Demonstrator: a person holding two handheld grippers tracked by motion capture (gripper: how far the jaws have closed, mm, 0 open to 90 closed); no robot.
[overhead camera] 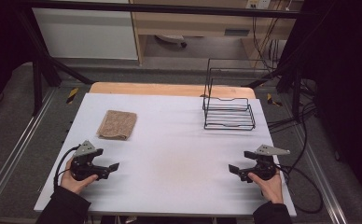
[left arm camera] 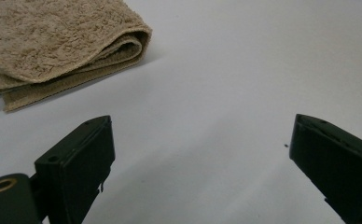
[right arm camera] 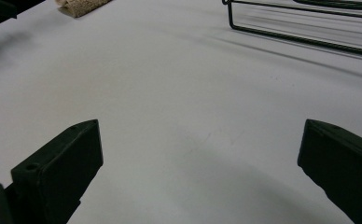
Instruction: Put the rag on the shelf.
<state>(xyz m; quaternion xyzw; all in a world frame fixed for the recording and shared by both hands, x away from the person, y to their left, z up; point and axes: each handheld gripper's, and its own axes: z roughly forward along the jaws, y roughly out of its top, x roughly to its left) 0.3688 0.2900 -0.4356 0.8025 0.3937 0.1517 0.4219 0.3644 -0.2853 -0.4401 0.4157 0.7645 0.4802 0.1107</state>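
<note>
A folded beige towel [overhead camera: 117,124] lies on the white table [overhead camera: 179,140] at the left, a little beyond my left gripper [overhead camera: 110,168]. In the left gripper view the towel [left arm camera: 53,42] sits at the upper left, well ahead of the left gripper [left arm camera: 200,126], whose jaws stand wide apart over bare table. My right gripper [overhead camera: 234,170] rests near the table's front right and points left. Its jaws [right arm camera: 200,128] are open too, with nothing between them. A black wire rack [overhead camera: 229,114] stands at the back right, beyond the right gripper.
The rack's wire base [right arm camera: 309,28] crosses the top right of the right gripper view, and the towel's corner [right arm camera: 81,5] shows at its top left. Cables [overhead camera: 305,186] trail off the table's right edge. A black frame and floor surround the table.
</note>
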